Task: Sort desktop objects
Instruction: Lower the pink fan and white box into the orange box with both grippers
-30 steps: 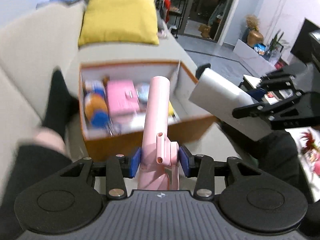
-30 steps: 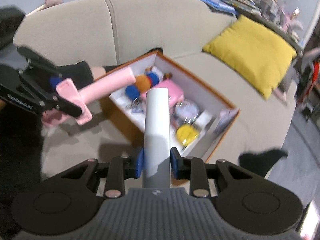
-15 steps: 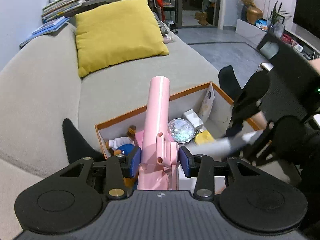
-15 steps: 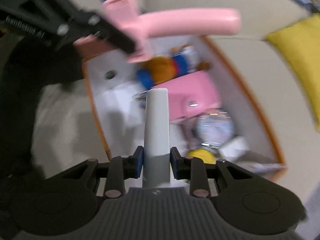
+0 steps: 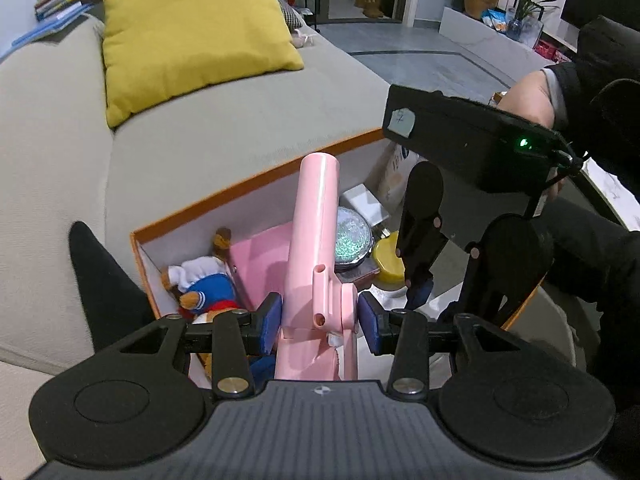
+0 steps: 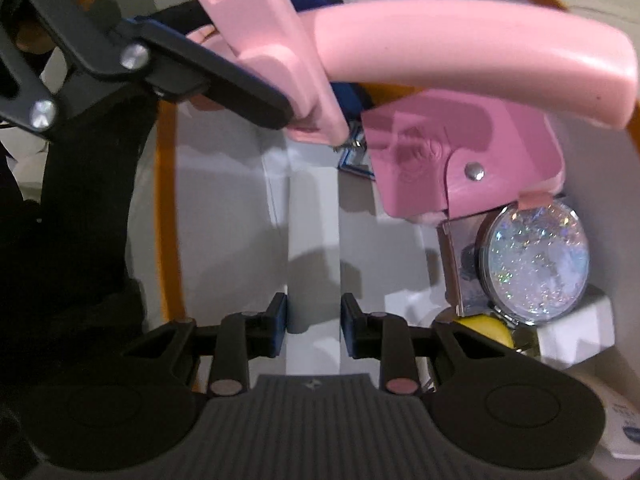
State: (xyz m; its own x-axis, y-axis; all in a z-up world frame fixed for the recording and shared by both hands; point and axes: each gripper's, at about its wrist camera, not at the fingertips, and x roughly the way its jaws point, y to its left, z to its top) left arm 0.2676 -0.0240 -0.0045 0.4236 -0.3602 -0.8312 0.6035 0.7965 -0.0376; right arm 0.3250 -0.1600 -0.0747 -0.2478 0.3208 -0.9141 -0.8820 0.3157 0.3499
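2 grippers over orange-rimmed white cardboard box (image 5: 256,184): left gripper (image 5: 320,322) clamps pink plastic handheld fan (image 5: 314,240), right gripper (image 6: 313,330) clamps pale grey flat bar (image 6: 314,240), its tip down inside box, pink wallet (image 6: 464,160) ahead right

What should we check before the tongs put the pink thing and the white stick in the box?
1. Left tongs grip the pink tool: ok, both blue pads sit against it.
2. Right tongs grip the white stick: ok, pads on both sides.
3. White stick is over the orange-edged box: ok, white box floor lies under it.
4. Free floor below the stick: ok, bare white patch there.
5. Pink tool clear of the right tongs: cannot tell, it crosses just above the stick's end.
6. Spot for the pink tool: not ok, the plush toy, pink case and glitter disc fill that end.
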